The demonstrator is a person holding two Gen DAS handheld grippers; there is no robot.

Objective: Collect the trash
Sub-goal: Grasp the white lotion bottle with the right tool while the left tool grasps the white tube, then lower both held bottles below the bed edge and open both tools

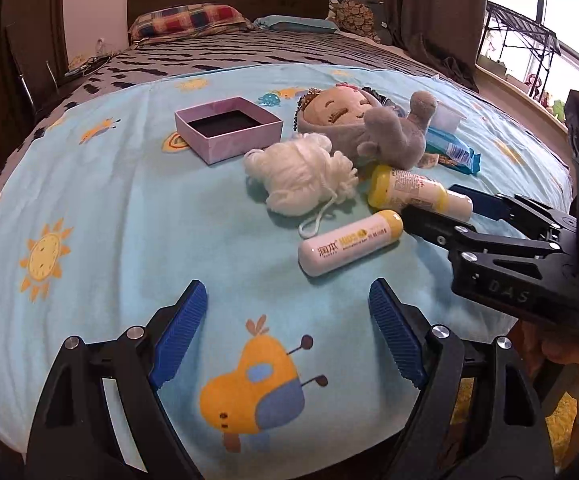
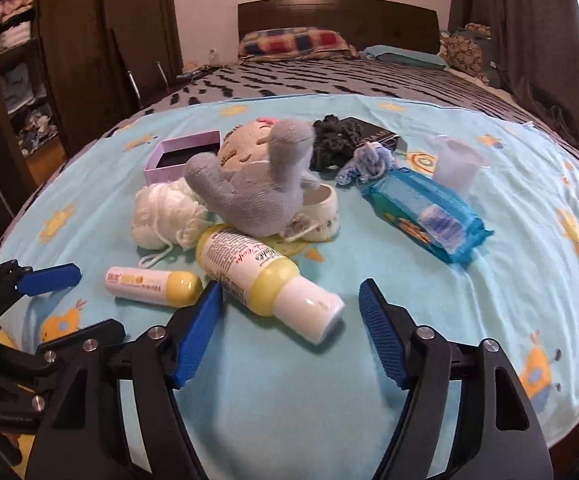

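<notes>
Yellow-capped bottles (image 2: 267, 280), two of them, are lying on the blue sheet (image 2: 489, 280) beside one white yarn ball (image 2: 165, 212). Right gripper (image 2: 289, 320) is straddling the larger bottle, pads apart. Left gripper (image 1: 287, 320) is hovering spread, empty.

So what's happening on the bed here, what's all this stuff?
A person holds a gripper in each hand over a cluttered bed sheet. The right gripper has its jaws around the cap end of a yellow-and-white bottle, not yet pressing it. The left gripper is open and empty, short of a small tube. Nothing is picked up yet.
</notes>
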